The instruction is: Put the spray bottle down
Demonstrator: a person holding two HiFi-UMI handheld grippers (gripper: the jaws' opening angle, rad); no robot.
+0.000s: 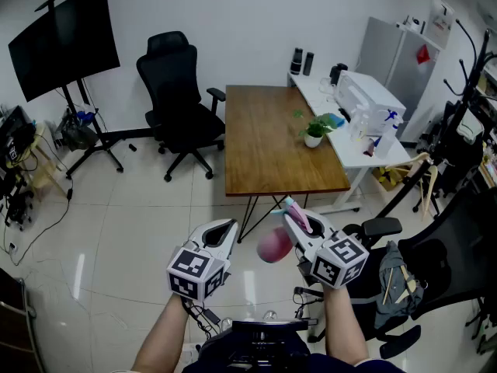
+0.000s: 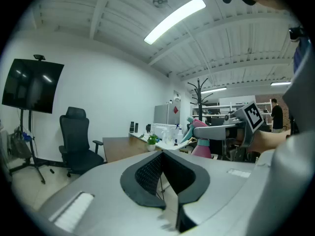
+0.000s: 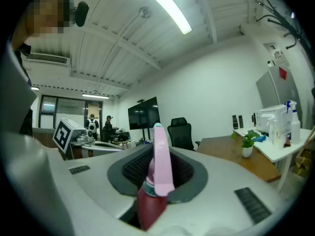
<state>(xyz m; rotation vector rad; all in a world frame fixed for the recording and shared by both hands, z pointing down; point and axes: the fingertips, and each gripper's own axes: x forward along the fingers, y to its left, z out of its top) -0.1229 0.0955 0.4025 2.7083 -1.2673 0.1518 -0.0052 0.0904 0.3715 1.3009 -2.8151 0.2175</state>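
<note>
My right gripper (image 1: 293,214) is shut on a pink spray bottle (image 1: 273,245), held in the air in front of me over the tiled floor. In the right gripper view the bottle's pale pink head (image 3: 160,156) stands up between the jaws of the right gripper (image 3: 158,168), its dark red body below. My left gripper (image 1: 227,228) hovers beside it on the left, jaws together and empty. From the left gripper view, the left gripper (image 2: 163,156) points toward the tables, with the spray bottle (image 2: 201,144) off to its right. A wooden table (image 1: 272,138) stands ahead.
A small potted plant (image 1: 314,134) sits at the wooden table's right edge. A white desk (image 1: 349,123) with bottles and a white box adjoins it. A black office chair (image 1: 178,103) stands left of the table, a screen on a stand (image 1: 66,41) farther left, another chair (image 1: 435,255) at my right.
</note>
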